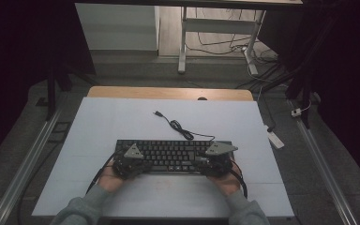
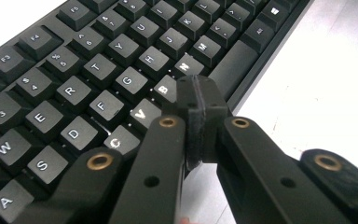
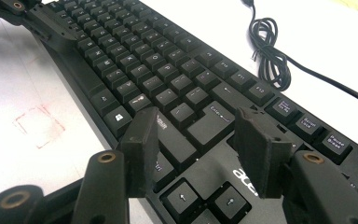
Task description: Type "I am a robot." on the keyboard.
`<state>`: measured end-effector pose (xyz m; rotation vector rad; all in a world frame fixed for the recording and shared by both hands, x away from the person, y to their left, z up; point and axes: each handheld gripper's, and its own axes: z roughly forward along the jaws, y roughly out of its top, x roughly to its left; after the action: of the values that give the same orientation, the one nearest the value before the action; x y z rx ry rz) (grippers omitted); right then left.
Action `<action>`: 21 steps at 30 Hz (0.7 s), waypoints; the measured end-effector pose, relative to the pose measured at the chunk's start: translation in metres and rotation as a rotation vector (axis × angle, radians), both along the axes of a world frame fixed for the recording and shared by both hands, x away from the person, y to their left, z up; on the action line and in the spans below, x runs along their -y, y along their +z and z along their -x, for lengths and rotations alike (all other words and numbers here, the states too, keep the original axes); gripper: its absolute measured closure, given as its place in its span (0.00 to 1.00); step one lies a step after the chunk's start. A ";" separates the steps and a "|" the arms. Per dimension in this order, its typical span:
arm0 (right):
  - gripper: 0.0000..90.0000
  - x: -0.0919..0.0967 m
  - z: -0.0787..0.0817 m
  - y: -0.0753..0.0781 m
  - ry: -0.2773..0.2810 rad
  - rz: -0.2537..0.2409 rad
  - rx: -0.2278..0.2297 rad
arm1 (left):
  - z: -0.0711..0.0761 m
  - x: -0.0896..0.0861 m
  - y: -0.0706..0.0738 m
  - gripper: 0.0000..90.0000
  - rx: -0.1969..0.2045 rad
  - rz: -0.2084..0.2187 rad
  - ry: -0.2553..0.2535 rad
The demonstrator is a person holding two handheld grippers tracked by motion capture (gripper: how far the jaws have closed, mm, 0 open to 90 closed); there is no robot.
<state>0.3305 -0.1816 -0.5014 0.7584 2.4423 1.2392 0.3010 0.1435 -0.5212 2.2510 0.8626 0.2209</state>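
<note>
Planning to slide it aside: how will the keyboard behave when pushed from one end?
The keyboard looks rigid and flat, so it would likely slide whole, perhaps pivoting. Its loose coiled cable would probably drag limply behind.

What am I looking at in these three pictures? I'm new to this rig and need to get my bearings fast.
No robot arm here: a person at a table holds a two-jaw tool in each hand. The high view looks down from above the person's side, with sleeves at the bottom edge. A black keyboard lies on the white table, its cable coiled behind it.

The left tongs sit at the keyboard's left end, the right tongs at its right end.

The other two pictures come from cameras riding on the tools. In the left gripper view, the left tongs are shut with nothing between them, their tip over the keys near B and N. In the right gripper view, the right tongs stand open above the keys near Enter, gripping nothing.
</note>
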 end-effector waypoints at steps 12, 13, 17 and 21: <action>0.56 0.001 0.000 0.000 -0.003 0.000 0.000 | 0.005 -0.006 0.012 0.97 0.038 0.075 0.007; 0.56 0.001 0.000 0.000 -0.004 0.000 0.001 | 0.005 -0.008 0.014 0.95 0.039 0.089 0.007; 0.55 0.002 -0.001 0.000 -0.008 -0.005 0.000 | 0.007 -0.016 0.019 0.82 0.053 0.121 0.012; 0.55 0.002 0.000 0.000 -0.007 -0.004 -0.001 | 0.006 -0.028 0.025 0.64 0.071 0.164 0.068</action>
<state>0.3308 -0.1836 -0.5009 0.7683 2.4360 1.2423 0.2946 0.1711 -0.4961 2.0521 0.8878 0.2508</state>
